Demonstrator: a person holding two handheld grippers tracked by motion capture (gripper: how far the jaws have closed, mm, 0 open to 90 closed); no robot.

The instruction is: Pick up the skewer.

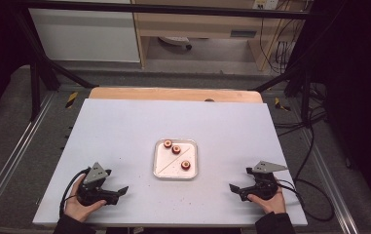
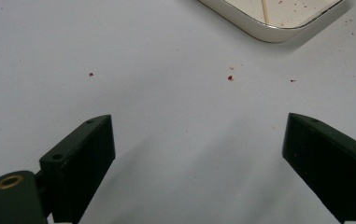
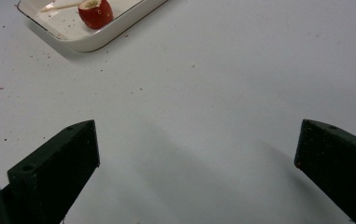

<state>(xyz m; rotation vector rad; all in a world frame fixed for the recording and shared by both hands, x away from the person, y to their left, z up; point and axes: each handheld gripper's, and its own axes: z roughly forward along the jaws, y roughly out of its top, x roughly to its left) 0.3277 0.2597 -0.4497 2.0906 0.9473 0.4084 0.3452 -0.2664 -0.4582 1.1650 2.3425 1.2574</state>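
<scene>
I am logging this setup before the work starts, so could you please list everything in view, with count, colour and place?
Tray: one, white, square with rounded corners, centre of the table.
Fruit pieces: three, red with pale cut tops, in the tray; two at its far left corner, one toward its near right.
Skewer: one, pale, thin, lying diagonally in the tray.
Crumbs: several, dark red, scattered on the table around the tray.
Table: one, white top with a wooden far edge.
Left gripper: one, black, near left, jaws open, empty.
Right gripper: one, black, near right, jaws open, empty.
</scene>
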